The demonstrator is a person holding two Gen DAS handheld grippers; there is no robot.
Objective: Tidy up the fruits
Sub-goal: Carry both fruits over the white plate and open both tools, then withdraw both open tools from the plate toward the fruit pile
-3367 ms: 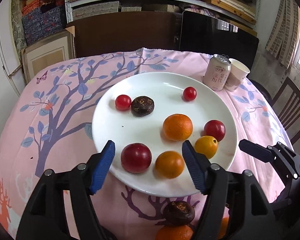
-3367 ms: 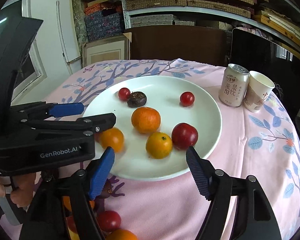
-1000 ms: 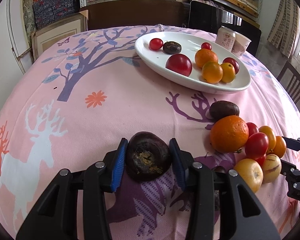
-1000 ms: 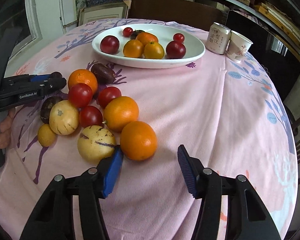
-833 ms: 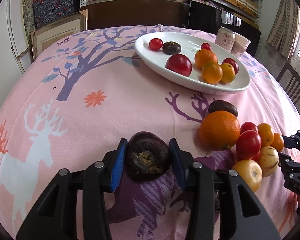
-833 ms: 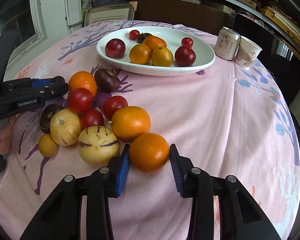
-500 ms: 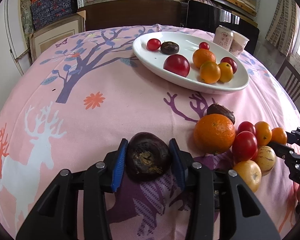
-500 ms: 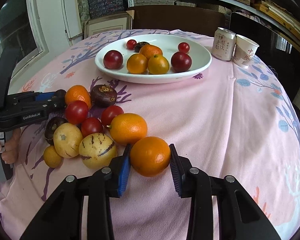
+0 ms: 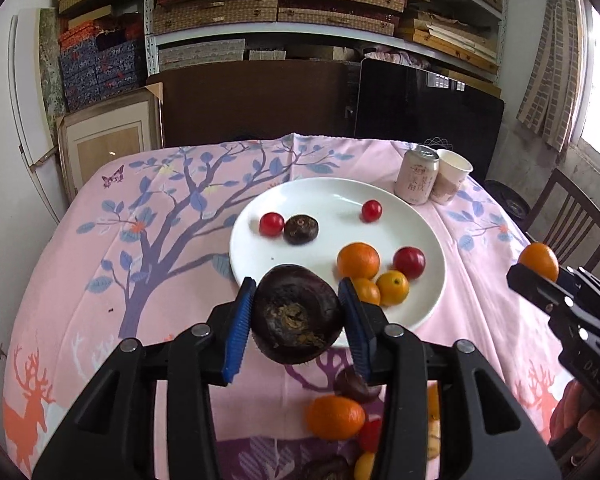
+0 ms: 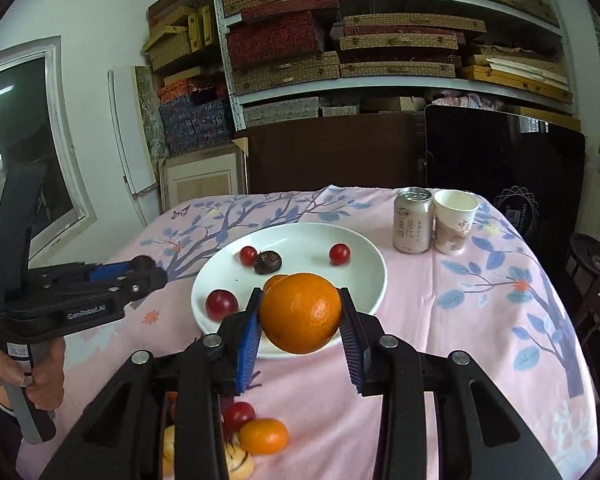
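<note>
My left gripper (image 9: 298,314) is shut on a dark purple fruit (image 9: 296,312), held in the air in front of the white plate (image 9: 328,196). My right gripper (image 10: 300,314) is shut on an orange (image 10: 300,312), also lifted near the plate's (image 10: 364,276) front edge. The plate holds several fruits: small red tomatoes, a dark fruit (image 9: 300,230), an orange (image 9: 358,260) and a red plum (image 9: 409,263). A pile of loose fruit (image 9: 336,416) lies on the pink cloth below the grippers. At the right of the left wrist view the right gripper (image 9: 540,276) shows with its orange (image 9: 538,260).
A drink can (image 9: 416,180) and a paper cup (image 9: 452,176) stand behind the plate at the right. A brown board, a dark screen and shelves of boxes rise behind the table. A wooden chair (image 9: 568,224) stands at the right. A person's hand (image 10: 4,372) grips the left gripper's handle.
The right gripper closed on the orange and lifted it off the cloth. Both grippers rose with their fruit and moved toward the plate, tilting so more of the room shows.
</note>
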